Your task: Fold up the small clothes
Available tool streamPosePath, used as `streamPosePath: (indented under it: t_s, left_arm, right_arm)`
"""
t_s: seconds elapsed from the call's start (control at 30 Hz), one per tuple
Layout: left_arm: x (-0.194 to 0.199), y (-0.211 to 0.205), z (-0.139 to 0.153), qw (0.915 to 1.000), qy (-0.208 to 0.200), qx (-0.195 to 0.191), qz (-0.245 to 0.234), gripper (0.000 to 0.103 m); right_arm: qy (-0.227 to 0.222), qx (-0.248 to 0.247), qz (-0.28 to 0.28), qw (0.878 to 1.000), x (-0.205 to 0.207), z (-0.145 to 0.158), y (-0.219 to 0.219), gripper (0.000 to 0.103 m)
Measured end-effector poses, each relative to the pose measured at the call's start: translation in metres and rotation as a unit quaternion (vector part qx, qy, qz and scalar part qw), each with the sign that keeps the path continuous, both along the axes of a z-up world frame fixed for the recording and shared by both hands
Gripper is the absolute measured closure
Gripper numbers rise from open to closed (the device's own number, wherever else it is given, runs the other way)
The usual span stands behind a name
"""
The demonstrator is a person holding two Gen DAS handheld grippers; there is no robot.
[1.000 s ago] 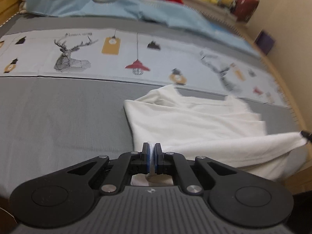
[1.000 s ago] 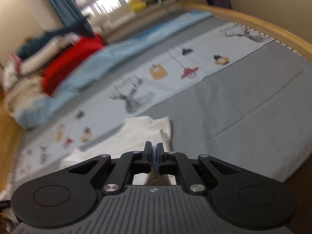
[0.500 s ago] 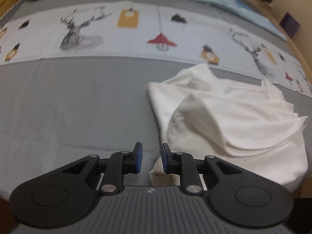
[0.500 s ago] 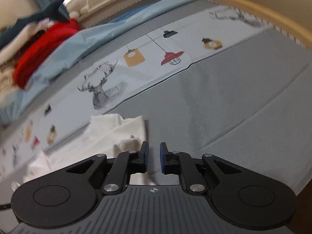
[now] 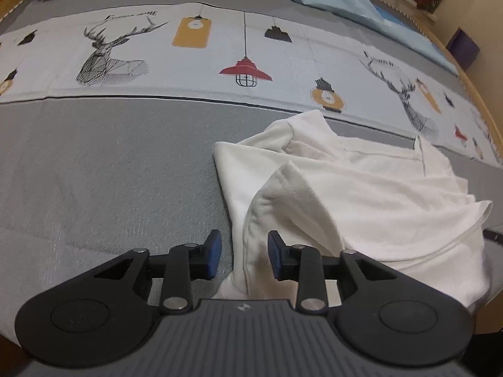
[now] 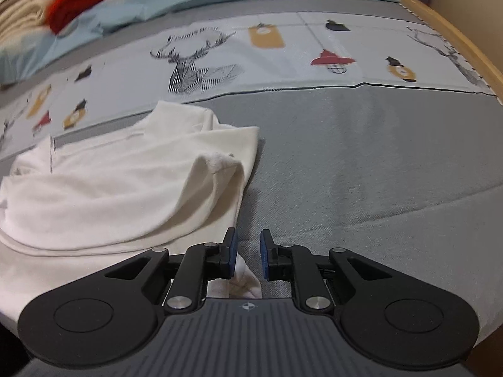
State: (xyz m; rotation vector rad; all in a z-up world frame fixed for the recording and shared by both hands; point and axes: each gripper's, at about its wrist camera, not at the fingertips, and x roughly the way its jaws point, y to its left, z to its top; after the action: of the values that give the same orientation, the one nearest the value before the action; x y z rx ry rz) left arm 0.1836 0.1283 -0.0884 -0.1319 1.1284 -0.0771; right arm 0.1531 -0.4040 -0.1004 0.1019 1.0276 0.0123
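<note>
Evidently one fold was down: the white garment [image 5: 361, 194] lay on the grey bed cover [image 5: 94, 172], its near part doubled loosely over itself. The left claw [image 5: 243, 253] stood spread, a cloth edge between its pads, unpinched; the right claw [image 6: 248, 253] was spread too, a corner beneath it. The next move probably called for pinching fresh edges to fold again
</note>
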Motion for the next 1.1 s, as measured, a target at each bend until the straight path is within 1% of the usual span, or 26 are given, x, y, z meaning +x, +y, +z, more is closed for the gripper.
streamPosePath:
  t_s: [0.1, 0.13, 0.17, 0.23, 0.5, 0.53, 0.6, 0.63, 0.73, 0.83, 0.9, 0.97, 1.03, 1.1]
  left_arm:
    - [0.009, -0.006, -0.004, 0.9999, 0.002, 0.01, -0.007, 0.067]
    - [0.013, -0.007, -0.005, 0.9999, 0.001, 0.01, -0.006, 0.064]
    - [0.016, -0.008, -0.006, 0.9999, 0.002, 0.009, -0.006, 0.06]
    - [0.024, -0.012, -0.008, 0.9999, 0.001, 0.011, -0.008, 0.055]
    - [0.044, -0.028, -0.016, 0.9988, -0.003, 0.03, -0.038, 0.055]
    - [0.046, -0.028, -0.018, 0.9987, -0.002, 0.03, -0.041, 0.056]
    - [0.048, -0.027, -0.019, 0.9986, -0.003, 0.026, -0.046, 0.074]
    - [0.049, -0.026, -0.018, 0.9986, -0.004, 0.021, -0.049, 0.095]
    - [0.051, -0.021, -0.013, 0.999, -0.017, 0.014, -0.04, 0.097]
    - [0.052, -0.008, -0.004, 0.9994, -0.032, -0.009, -0.007, 0.097]
    - [0.052, -0.004, 0.001, 0.999, -0.042, -0.015, 0.008, 0.097]
    - [0.053, -0.002, 0.003, 0.9984, -0.052, -0.015, 0.015, 0.097]
    - [0.053, 0.0, 0.005, 0.9978, -0.061, -0.016, 0.02, 0.097]
    - [0.054, 0.002, 0.009, 0.9965, -0.075, -0.022, 0.03, 0.097]
  right_arm:
    - [0.006, -0.001, 0.0, 1.0, 0.009, -0.005, 0.003, 0.087]
    - [0.007, -0.004, 0.001, 1.0, 0.012, -0.006, 0.004, 0.087]
    - [0.007, -0.006, 0.003, 1.0, 0.015, -0.006, 0.006, 0.087]
    - [0.001, -0.004, 0.004, 1.0, 0.02, -0.006, 0.007, 0.087]
    - [-0.018, 0.025, -0.001, 1.0, 0.046, -0.008, 0.004, 0.087]
    - [-0.019, 0.03, -0.002, 0.999, 0.05, -0.008, 0.003, 0.086]
    - [-0.022, 0.042, -0.004, 0.999, 0.056, -0.009, 0.003, 0.086]
    - [-0.022, 0.047, -0.003, 0.999, 0.059, -0.01, 0.003, 0.086]
    - [-0.023, 0.048, 0.004, 0.999, 0.067, -0.012, 0.007, 0.086]
    - [-0.027, 0.051, 0.007, 0.998, 0.072, -0.012, 0.011, 0.085]
    - [-0.033, 0.047, 0.014, 0.998, 0.072, -0.011, 0.014, 0.084]
    - [-0.047, 0.039, 0.02, 0.998, 0.071, -0.008, 0.015, 0.097]
    - [-0.069, 0.041, 0.001, 0.997, 0.07, -0.001, 0.011, 0.099]
    - [-0.095, 0.054, -0.033, 0.993, 0.068, 0.009, 0.002, 0.099]
